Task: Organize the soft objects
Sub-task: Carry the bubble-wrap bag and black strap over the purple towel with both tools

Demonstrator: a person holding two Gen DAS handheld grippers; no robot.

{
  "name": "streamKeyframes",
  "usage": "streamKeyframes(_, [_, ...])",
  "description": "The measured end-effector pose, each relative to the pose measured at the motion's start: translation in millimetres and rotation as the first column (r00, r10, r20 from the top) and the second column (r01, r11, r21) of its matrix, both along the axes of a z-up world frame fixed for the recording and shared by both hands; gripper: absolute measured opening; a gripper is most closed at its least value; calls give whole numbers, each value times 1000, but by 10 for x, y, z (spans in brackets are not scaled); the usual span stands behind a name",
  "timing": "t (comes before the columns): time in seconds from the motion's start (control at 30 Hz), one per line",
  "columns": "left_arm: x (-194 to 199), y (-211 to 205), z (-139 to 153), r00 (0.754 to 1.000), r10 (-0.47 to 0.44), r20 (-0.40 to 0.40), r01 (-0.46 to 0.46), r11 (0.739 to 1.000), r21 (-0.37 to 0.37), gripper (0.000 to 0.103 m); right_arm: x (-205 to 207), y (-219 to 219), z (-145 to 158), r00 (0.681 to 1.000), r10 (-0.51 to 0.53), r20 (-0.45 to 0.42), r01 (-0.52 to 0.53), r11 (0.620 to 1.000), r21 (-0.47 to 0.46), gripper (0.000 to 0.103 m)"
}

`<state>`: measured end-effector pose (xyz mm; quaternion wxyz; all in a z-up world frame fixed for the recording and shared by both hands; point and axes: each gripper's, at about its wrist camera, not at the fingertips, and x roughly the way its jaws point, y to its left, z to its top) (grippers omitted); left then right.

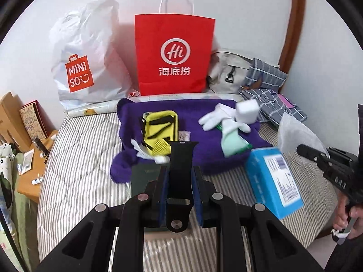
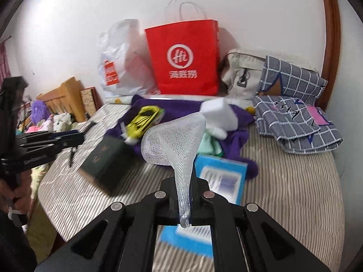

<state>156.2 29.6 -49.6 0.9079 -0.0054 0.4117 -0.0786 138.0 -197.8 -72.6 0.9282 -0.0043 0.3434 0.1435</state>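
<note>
My left tongs (image 1: 180, 181) pinch a black strap (image 1: 181, 165) at lower centre of the left view, above the dark green box (image 2: 104, 161) on the striped bed (image 2: 290, 190). My right tongs (image 2: 183, 192) are pressed together on a white foam net (image 2: 174, 140), which flares upward at centre frame over the blue box (image 2: 223, 176). Behind, mid-frame, a purple blanket (image 1: 199, 158) carries a yellow pouch (image 1: 160, 129), white gloves (image 1: 213, 117) and a white sponge block (image 2: 219, 113). A red paper bag (image 1: 174, 54) and a white plastic bag (image 1: 84, 54) stand against the wall — plaid cloth (image 2: 295, 122) fills the right. Bare striped mattress lies at lower right of the right view, up to the bed's edge.
</note>
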Motion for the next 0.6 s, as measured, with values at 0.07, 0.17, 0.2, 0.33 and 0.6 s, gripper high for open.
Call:
streamKeyframes(0.07, [118,28,-31,1000,7,-8,-7,1000,-5,20,172,-73,-10,1000,-21,-5,21,1000,-3,4])
streamKeyframes(0.17, [330,64,-109,1000,17,-23,-17,1000,-6,20,406,-197,-41,998,-57,-11,57,998,-12,4])
streamKeyframes(0.2, [379,65,-133,999,19,-26,-19,1000,-6,20,482,-240,-53,998,-67,-15,67,998,-13,4])
streamKeyframes(0.33, [626,85,-238,999,24,-39,-24,1000,-10,20,795,-330,-148,996,-81,-37,80,996,-34,4])
streamKeyframes(0.6, [1044,99,-415,996,29,-80,-32,999,-38,20,1338,-150,-398,996,7,-89,-10,999,-39,4])
